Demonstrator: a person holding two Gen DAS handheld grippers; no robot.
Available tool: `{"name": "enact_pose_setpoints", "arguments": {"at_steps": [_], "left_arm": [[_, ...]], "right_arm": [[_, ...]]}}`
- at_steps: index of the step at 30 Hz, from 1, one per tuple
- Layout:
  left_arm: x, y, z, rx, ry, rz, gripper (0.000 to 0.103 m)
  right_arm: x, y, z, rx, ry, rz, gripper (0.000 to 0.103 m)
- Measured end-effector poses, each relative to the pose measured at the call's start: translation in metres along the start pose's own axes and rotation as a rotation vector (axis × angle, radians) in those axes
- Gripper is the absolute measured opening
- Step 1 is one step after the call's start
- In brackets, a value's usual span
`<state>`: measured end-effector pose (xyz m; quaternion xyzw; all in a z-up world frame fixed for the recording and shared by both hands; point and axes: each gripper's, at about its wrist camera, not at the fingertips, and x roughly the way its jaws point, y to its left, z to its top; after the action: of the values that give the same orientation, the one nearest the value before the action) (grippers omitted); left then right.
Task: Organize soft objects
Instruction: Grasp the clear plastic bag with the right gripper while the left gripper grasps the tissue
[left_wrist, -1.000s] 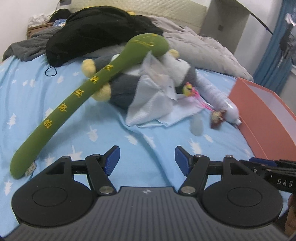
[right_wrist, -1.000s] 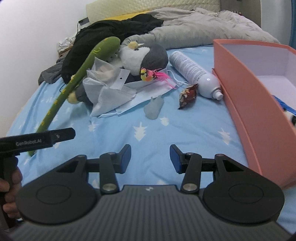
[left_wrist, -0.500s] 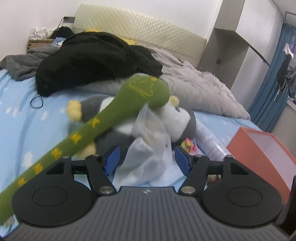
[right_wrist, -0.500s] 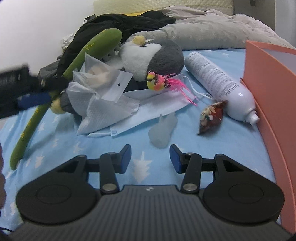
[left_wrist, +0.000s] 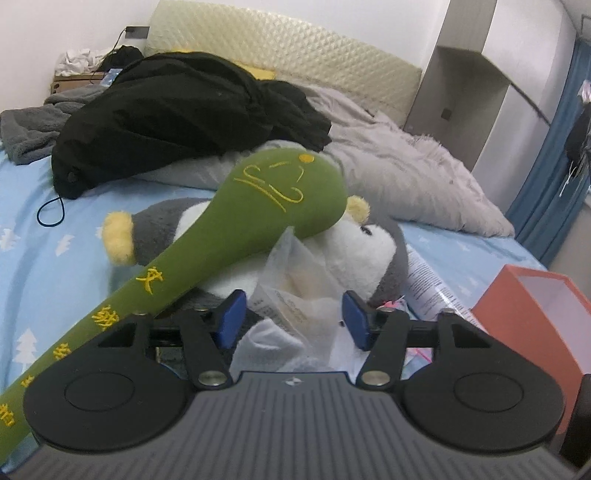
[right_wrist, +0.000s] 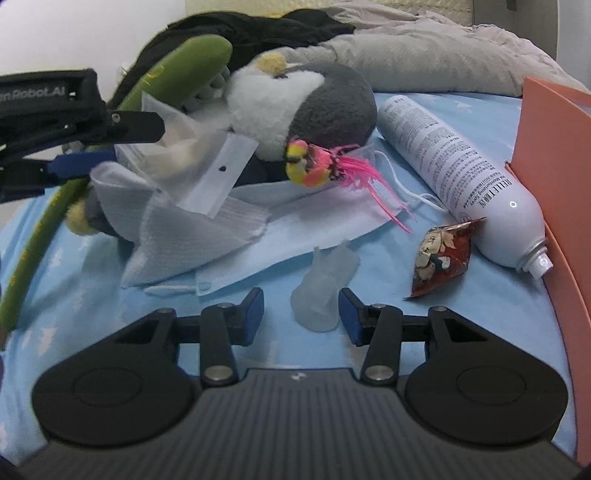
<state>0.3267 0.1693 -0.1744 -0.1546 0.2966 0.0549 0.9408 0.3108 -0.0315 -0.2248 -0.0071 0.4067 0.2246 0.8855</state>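
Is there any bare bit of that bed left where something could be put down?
Yes: the blue sheet left of the green plush stick, below the black jacket. It is crowded around the penguin toy, between the masks, spray bottle and orange box.

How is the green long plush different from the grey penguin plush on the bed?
Shape: the green long plush is a thin stick with a wide rounded head; the grey penguin plush is round and bulky.
Colour: the green long plush is one colour with yellow stitched characters; the grey penguin plush is grey and white with yellow parts.
Pose: the green long plush leans across the grey penguin plush, which lies below it.
Both are soft toys on the blue bedsheet.
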Motion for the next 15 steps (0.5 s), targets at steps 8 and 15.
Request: {"name": "enact_pose_setpoints", "arguments": {"at_steps": [8,15], "left_arm": [[0.019,-0.007,-0.002,0.068,0.030,0.045,0.033],[0.011,-0.009,-0.002,0.066,0.007,0.046,0.009]], "right_arm": [[0.005,-0.006,0.000,0.000,0.018,-0.009,0.028],[-0.003,-0.005,0.005,-0.014,0.011,-0.010,0.024]]}}
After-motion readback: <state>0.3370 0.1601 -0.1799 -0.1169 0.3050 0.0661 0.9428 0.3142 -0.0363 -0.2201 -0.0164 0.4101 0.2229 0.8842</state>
